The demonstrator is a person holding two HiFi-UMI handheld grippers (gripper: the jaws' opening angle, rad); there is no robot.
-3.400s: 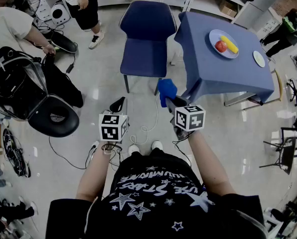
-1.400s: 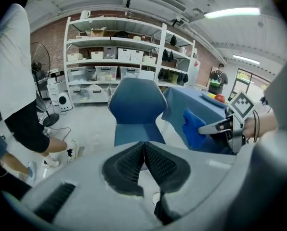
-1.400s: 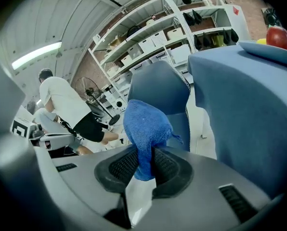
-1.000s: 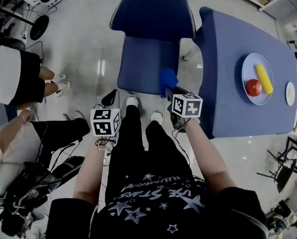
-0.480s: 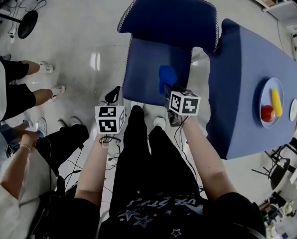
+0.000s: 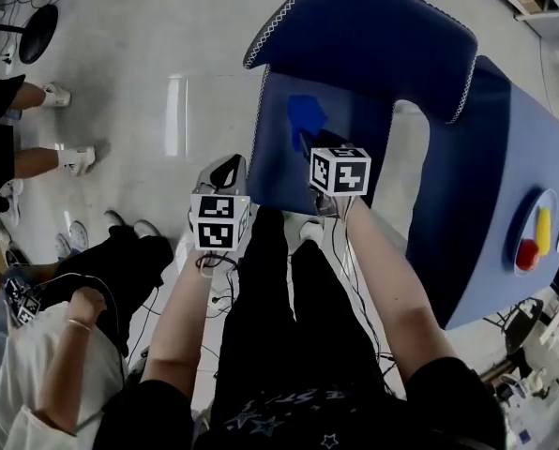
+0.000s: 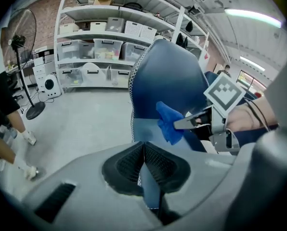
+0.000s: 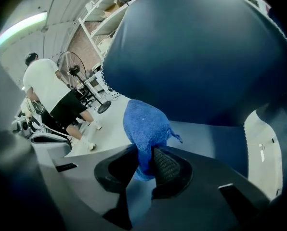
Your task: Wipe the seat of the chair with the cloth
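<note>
The right gripper (image 8: 146, 160) is clamped on a bunched blue cloth (image 8: 144, 124), which sticks out just ahead of its jaws, over the blue chair seat (image 6: 355, 120). The left gripper (image 7: 143, 150), jaws closed on nothing, hovers to its left; the seat's front-left edge lies just ahead of it.

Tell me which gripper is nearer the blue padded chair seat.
Right. The right gripper, clamping the bright blue cloth, hangs over the seat near its front; the left gripper is off its left edge, above the floor.
</note>
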